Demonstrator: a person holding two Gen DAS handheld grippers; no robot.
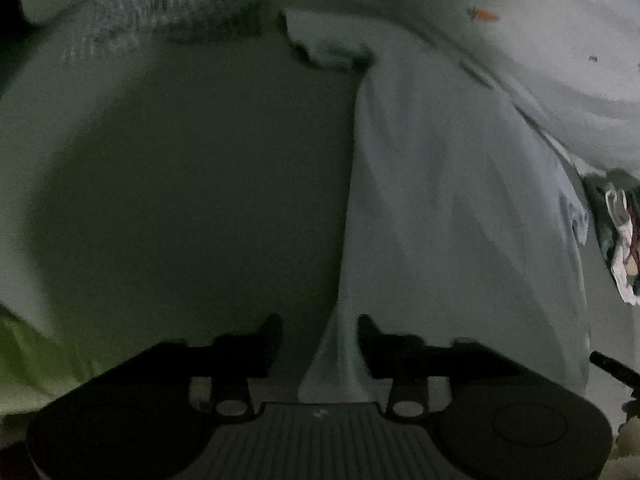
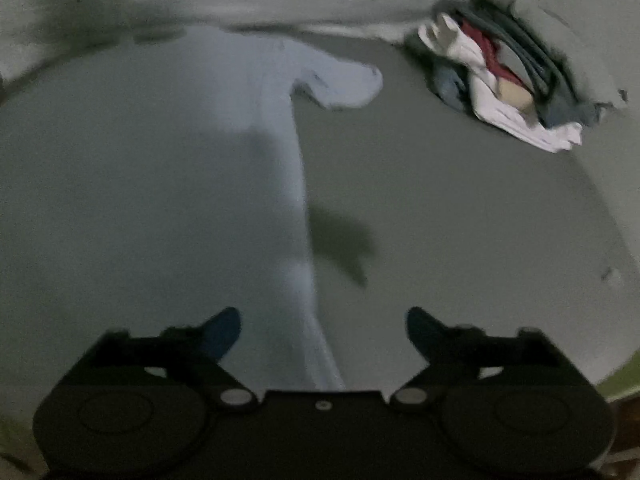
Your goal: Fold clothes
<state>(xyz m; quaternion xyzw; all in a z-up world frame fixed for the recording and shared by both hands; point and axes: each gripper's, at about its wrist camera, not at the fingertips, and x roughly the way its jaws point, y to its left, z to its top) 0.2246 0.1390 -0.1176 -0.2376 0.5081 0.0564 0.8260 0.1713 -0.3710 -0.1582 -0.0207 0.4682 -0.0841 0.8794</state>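
Where the left wrist camera looks down in dim light, the left gripper [image 1: 320, 336] stands with its jaws partly apart, and a gathered corner of the pale blue garment [image 1: 452, 216] rises between the two fingers. The right finger [image 1: 370, 336] sits just beside the cloth; whether it still touches is hard to tell in the gloom, but the cloth is not pinched from both sides. From there the garment spreads up and to the right over the grey bed sheet [image 1: 180, 200], ending in a short sleeve-like flap near the top centre. A knitted grey-blue fabric [image 1: 160, 4] lies at the upper left, and a small heap of mixed clothes [image 1: 624, 240] shows at the right edge. A tiny orange mark [image 1: 486, 15] sits on the pale cloth at the upper right.

Seen from the right wrist camera, the right gripper [image 2: 322, 328] has its jaws spread wide and released. The same pale garment [image 2: 264, 92] runs as a narrow strip from below the gripper body up between the fingers, touching neither, then widens with a sleeve pointing right. The pile of clothes [image 2: 500, 84], white, red, grey and blue pieces, lies at the upper right, well apart from the garment.
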